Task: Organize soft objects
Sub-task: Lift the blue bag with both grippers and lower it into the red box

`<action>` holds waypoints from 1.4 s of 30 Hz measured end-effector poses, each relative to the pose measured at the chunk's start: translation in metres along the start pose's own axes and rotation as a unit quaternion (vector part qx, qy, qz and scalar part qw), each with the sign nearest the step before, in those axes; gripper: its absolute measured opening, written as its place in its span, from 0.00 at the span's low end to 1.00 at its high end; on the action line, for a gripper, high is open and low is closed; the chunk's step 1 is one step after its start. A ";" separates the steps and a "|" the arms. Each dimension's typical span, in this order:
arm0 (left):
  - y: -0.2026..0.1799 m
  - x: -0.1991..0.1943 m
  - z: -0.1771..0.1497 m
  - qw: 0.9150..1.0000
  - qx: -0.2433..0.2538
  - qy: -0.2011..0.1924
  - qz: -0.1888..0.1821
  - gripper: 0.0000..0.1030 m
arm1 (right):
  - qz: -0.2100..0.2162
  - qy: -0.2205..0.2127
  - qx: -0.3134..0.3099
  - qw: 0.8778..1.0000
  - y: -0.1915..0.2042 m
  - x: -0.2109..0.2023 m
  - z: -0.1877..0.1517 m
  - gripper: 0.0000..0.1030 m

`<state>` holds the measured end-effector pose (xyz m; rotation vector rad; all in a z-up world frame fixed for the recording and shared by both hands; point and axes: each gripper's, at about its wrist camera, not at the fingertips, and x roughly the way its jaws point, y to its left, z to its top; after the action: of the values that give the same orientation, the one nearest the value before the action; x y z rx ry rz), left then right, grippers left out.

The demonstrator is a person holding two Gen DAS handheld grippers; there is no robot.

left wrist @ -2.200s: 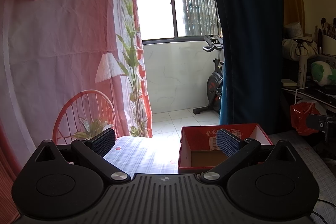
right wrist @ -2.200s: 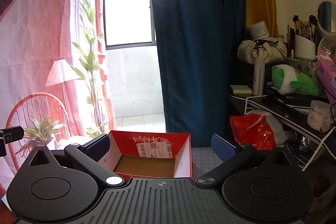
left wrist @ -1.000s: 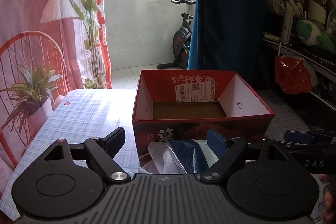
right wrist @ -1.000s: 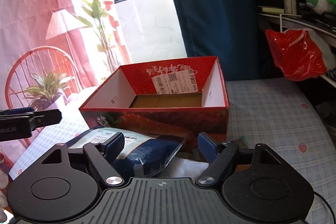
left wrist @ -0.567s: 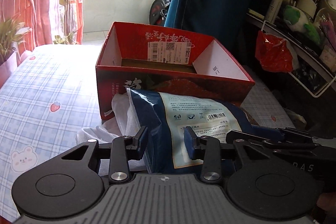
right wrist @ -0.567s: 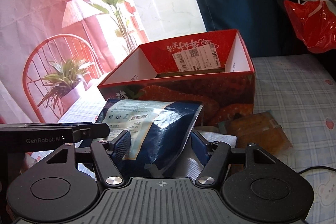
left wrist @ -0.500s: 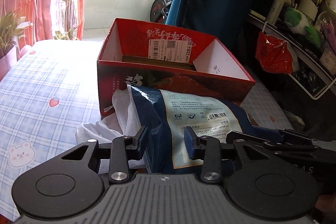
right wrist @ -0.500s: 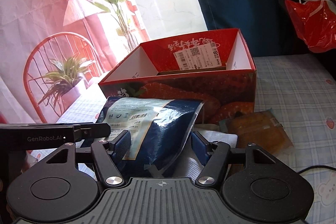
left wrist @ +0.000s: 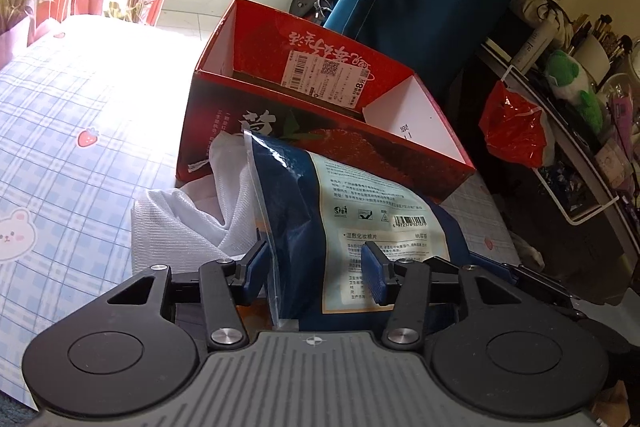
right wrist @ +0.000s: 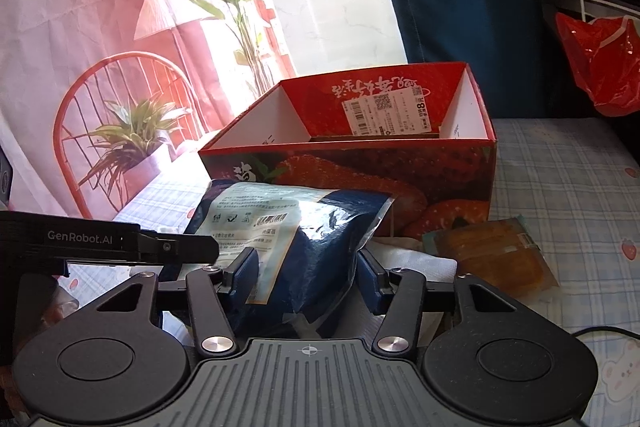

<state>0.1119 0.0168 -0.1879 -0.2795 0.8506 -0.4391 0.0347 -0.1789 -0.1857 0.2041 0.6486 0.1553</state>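
Dark blue plastic with a pale printed label makes up the pouch that is seen between the fingers of both tools. The left tool is set around the pouch's near end: its left pad is pressed against the clear sealed edge, while its right pad lies against the label side, so the pouch appears to be pinched. The right tool is placed around the same pouch from the other side, with both blue pads touching or nearly touching its bulging body; whether it is squeezed firmly cannot be told. The left tool's black arm is seen in the right wrist view just beside the pouch.

The pouch is propped on a crumpled white cloth, tilted toward the red box, which stands open just behind it with a barcode label on its inner far wall. An orange packet is laid flat on the checked bedsheet, near the box's front right corner and just beside the right tool. A red plastic bag is hung at the far right.
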 end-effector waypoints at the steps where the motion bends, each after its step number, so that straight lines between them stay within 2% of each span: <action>1: 0.001 0.002 0.001 1.000 -0.004 0.001 -0.004 0.52 | 0.002 0.000 -0.004 1.000 0.001 0.000 0.000 0.43; 4: 0.002 0.006 0.003 1.000 -0.005 0.001 -0.012 0.52 | 0.005 0.001 -0.010 1.000 0.004 0.000 0.001 0.40; 5: 0.002 0.005 0.003 1.000 -0.005 -0.002 -0.015 0.47 | 0.007 0.001 -0.011 1.000 0.004 0.001 0.002 0.39; 8: -0.001 -0.004 0.005 1.000 0.005 -0.017 -0.023 0.39 | 0.007 -0.005 -0.020 1.000 0.008 -0.003 0.006 0.36; 16: -0.017 -0.028 0.027 0.996 0.035 -0.067 -0.039 0.39 | 0.017 -0.052 -0.055 0.997 0.016 -0.023 0.036 0.35; 23: -0.031 -0.017 0.078 0.993 0.059 -0.092 -0.048 0.41 | 0.017 -0.087 -0.088 0.992 0.007 -0.018 0.089 0.35; 28: -0.031 0.024 0.119 0.995 0.055 -0.070 -0.052 0.45 | 0.010 -0.077 -0.085 0.993 -0.010 0.015 0.127 0.35; 32: -0.030 0.059 0.138 0.997 0.058 -0.051 -0.031 0.50 | 0.025 -0.073 -0.061 0.995 -0.029 0.048 0.143 0.35; 38: -0.019 0.102 0.150 1.000 0.020 0.012 0.005 0.50 | -0.005 -0.020 -0.069 0.997 -0.036 0.097 0.140 0.35; 42: -0.014 0.115 0.148 0.999 0.018 0.030 0.017 0.50 | -0.008 0.003 -0.042 0.999 -0.042 0.113 0.130 0.35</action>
<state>0.2894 -0.0414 -0.1650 -0.2200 0.9041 -0.4328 0.2069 -0.2148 -0.1605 0.1174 0.6489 0.1682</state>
